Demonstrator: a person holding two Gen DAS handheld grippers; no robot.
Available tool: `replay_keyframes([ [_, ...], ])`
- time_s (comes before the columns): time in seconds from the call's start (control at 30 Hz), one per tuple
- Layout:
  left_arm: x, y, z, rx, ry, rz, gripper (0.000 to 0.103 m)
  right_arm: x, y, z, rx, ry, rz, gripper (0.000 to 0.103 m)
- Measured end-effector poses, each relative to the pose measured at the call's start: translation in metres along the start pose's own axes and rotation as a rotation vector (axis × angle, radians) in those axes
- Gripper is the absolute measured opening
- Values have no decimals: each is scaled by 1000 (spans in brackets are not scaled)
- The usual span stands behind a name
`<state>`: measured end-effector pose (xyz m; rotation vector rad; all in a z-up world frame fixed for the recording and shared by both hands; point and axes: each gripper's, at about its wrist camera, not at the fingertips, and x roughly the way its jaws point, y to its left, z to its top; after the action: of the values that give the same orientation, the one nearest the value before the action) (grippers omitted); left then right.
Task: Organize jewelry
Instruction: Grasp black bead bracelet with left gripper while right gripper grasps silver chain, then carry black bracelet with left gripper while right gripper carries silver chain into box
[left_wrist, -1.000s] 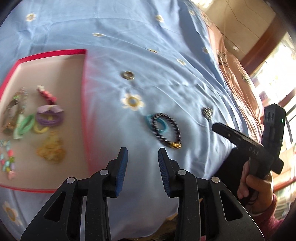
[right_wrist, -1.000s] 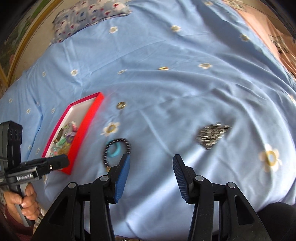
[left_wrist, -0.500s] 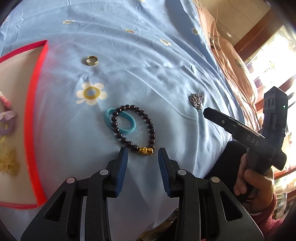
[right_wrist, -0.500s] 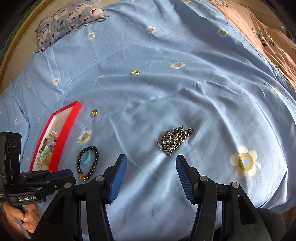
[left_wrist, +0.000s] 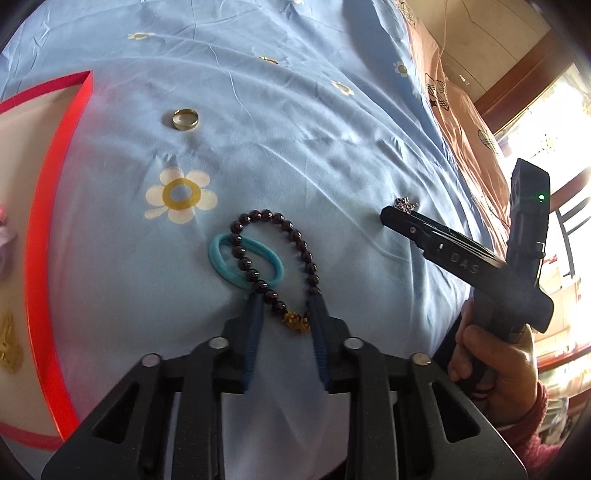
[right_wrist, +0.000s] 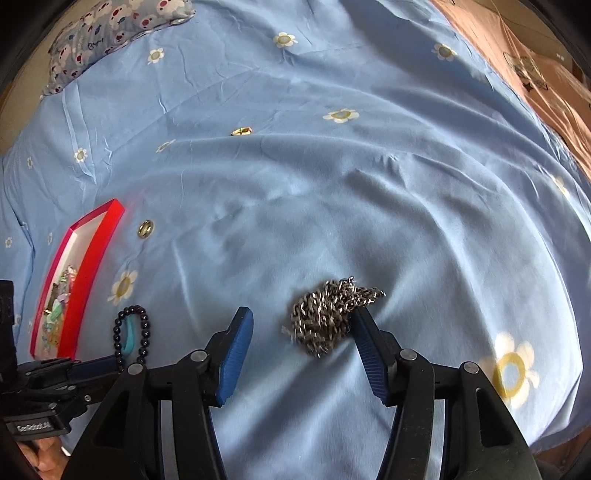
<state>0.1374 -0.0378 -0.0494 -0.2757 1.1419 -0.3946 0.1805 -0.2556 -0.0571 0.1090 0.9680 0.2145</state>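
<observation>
My left gripper (left_wrist: 285, 301) is open, its blue fingertips down on the bedsheet either side of the gold charm end of a dark bead bracelet (left_wrist: 275, 258). A teal hair tie (left_wrist: 245, 266) lies under the bracelet. My right gripper (right_wrist: 303, 319) is open around a heap of silver chain (right_wrist: 327, 317), the right finger touching it. The bracelet (right_wrist: 132, 334) also shows at the left of the right wrist view. The red-rimmed tray (left_wrist: 48, 206) with several trinkets lies to the left.
A gold ring (left_wrist: 184, 119) lies on the blue flowered sheet near the tray, also seen in the right wrist view (right_wrist: 145, 228). A small gold piece (right_wrist: 241, 131) lies farther back. A patterned pillow (right_wrist: 110, 29) is at the far left. An orange blanket (left_wrist: 450, 92) borders the right.
Both grippers moved forward and down. The left one now straddles the bracelet's charm end. The right one now brackets the silver chain.
</observation>
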Motion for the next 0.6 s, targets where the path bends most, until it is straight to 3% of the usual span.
replay_keyframes([
  [0.07, 0, 4, 0, -5, -1, -10, 12, 1, 3, -1, -16, -12, -29, 48],
  [0.13, -1, 6, -1, -12, -2, -26, 6, 0, 3, -1, -23, -22, -47, 23],
  [0.2, -5, 5, -3, -1, -14, -21, 1, -1, 2, -1, -11, -21, -17, 13],
  [0.6, -31, 2, -14, 40, -61, -27, 0, -33, 25, -10, -26, -60, 132, 10],
])
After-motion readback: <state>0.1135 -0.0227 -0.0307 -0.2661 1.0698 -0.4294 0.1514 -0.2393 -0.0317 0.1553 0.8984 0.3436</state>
